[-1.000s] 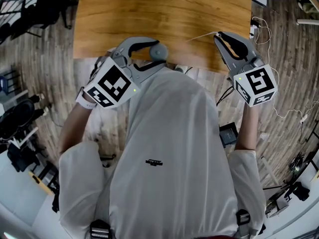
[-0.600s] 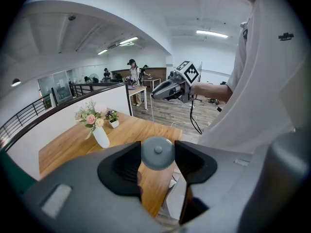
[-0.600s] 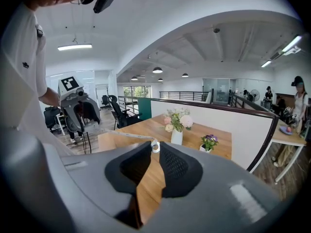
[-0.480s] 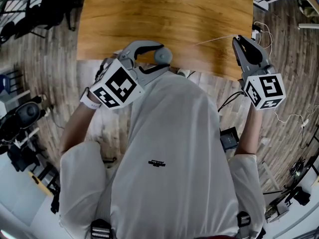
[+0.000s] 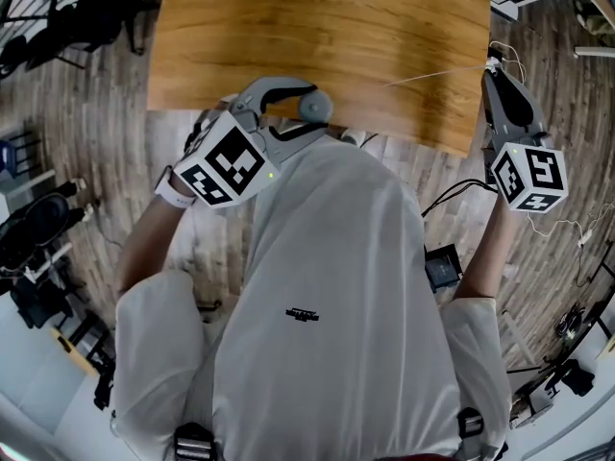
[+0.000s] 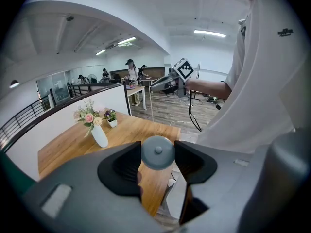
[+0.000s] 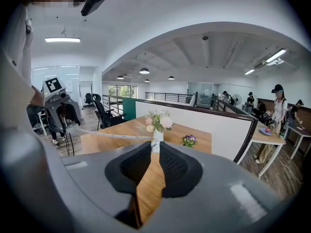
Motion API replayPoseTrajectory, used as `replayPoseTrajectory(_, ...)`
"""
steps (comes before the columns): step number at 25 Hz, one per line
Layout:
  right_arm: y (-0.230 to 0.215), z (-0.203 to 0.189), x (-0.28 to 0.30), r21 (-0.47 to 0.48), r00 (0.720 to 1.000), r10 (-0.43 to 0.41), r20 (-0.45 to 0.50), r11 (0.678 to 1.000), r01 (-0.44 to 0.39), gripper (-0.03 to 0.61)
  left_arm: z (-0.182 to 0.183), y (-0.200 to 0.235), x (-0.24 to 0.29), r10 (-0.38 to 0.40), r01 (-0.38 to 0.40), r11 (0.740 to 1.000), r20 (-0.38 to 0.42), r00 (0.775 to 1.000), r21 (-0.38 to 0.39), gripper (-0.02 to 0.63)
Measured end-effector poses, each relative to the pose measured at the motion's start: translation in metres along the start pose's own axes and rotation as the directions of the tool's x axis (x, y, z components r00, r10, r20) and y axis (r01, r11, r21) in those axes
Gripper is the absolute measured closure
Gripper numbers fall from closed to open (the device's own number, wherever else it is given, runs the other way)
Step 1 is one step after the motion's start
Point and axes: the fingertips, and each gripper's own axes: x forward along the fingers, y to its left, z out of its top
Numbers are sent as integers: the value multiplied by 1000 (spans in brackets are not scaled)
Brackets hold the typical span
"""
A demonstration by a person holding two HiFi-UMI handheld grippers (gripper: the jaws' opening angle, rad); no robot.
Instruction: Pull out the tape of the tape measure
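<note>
A round grey tape measure case [image 5: 317, 105] sits between the fingers of my left gripper [image 5: 311, 111], held over the near edge of the wooden table [image 5: 288, 36]. In the left gripper view the case [image 6: 157, 152] fills the gap between the jaws. A thin pale tape [image 5: 432, 75] runs from the case to the right, over the table. My right gripper [image 5: 492, 68] is shut on the tape's end, just past the table's right edge. In the right gripper view the tape [image 7: 112, 136] stretches left from the closed tips [image 7: 154, 147] toward the left gripper [image 7: 60, 108].
A white vase with flowers [image 6: 99, 135] and a small flower pot [image 6: 112, 122] stand at the table's far side. Cables [image 5: 452, 195] lie on the wooden floor at the right. Chairs and equipment [image 5: 38, 248] stand at the left. People [image 6: 130, 81] stand far off.
My right gripper has moved to the right, from over the table to past its right edge, and the tape between the grippers has grown longer. The left gripper has stayed in place.
</note>
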Motion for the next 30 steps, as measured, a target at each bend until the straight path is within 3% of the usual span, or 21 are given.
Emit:
replayPoseTrajectory(11, -42, -3, -12, 63, 993, -119, 7, 991, 118, 520, -15, 0, -4, 14, -14, 999, -21, 1000, -34, 376)
replayPoseTrajectory(17, -14, -9, -1, 63, 999, -33, -8, 997, 34, 520, -5, 0, -3, -15, 20, 993, 43, 999, -118, 376)
replayPoseTrajectory(30, 6, -12, 2, 98, 1000, 11, 1, 995, -11, 520, 5, 14, 3, -10, 17, 990, 57, 998, -137, 376)
